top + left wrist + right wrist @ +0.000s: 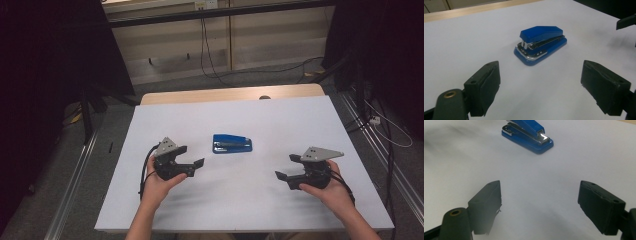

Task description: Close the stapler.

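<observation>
White table under dim light, dark curtains at both sides and cables trailing over the grey floor beyond, and right in the middle lies a blue stapler. It sits flat on its base, lengthwise across the table, apart from both hands. On one side the left tongs hang just off the stapler, angled in toward it; on the other the right tongs wait a bit farther away, also turned inward. Both sets are spread wide with nothing between them. From the left gripper view the stapler lies dead ahead between the black pads, metal nose toward the camera. From the right gripper view the stapler sits farther up, its other end shining. Flanking it like this looks like a setup for a two-sided pickup, one end for each hand, though neither touches it yet.
</observation>
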`<state>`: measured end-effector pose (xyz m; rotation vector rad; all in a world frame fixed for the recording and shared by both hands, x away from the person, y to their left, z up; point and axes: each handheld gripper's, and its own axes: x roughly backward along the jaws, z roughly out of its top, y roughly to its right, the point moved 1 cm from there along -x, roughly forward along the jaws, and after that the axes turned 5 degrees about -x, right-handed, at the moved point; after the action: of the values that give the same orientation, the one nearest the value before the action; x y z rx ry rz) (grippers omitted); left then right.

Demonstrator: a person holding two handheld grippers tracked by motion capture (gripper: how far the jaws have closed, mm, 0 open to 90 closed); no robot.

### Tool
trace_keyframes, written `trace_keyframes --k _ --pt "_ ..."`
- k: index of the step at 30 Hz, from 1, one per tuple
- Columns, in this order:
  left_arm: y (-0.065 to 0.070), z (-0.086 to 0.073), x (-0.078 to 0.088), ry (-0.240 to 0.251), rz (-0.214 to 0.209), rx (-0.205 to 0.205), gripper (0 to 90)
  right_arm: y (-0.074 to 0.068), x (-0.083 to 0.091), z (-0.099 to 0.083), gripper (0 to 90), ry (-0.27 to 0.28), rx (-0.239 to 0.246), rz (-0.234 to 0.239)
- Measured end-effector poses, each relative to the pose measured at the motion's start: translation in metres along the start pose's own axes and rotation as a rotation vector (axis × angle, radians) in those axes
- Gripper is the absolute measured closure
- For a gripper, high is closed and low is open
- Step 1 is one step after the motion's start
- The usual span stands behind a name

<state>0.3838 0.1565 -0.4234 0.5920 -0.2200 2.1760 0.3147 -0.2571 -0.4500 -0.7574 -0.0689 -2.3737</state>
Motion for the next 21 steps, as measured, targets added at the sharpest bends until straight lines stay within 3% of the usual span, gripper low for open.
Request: trace_keyframes --k 7,13,21 --pt "-0.001 -0.01 0.014 -0.025 0.014 -0.013 14.4 -0.005 0.008 -0.009 17.2 0.003 0.003 0.002" --pt "-0.006 -0.021 0.031 -0.015 0.022 0.004 12.6 -0.01 0.016 -0.018 16.3 0.004 0.006 0.005" --pt "-0.01 -0.039 0.053 -0.047 0.048 -0.001 12.4 -0.01 0.023 -0.022 16.0 0.015 0.009 -0.01"
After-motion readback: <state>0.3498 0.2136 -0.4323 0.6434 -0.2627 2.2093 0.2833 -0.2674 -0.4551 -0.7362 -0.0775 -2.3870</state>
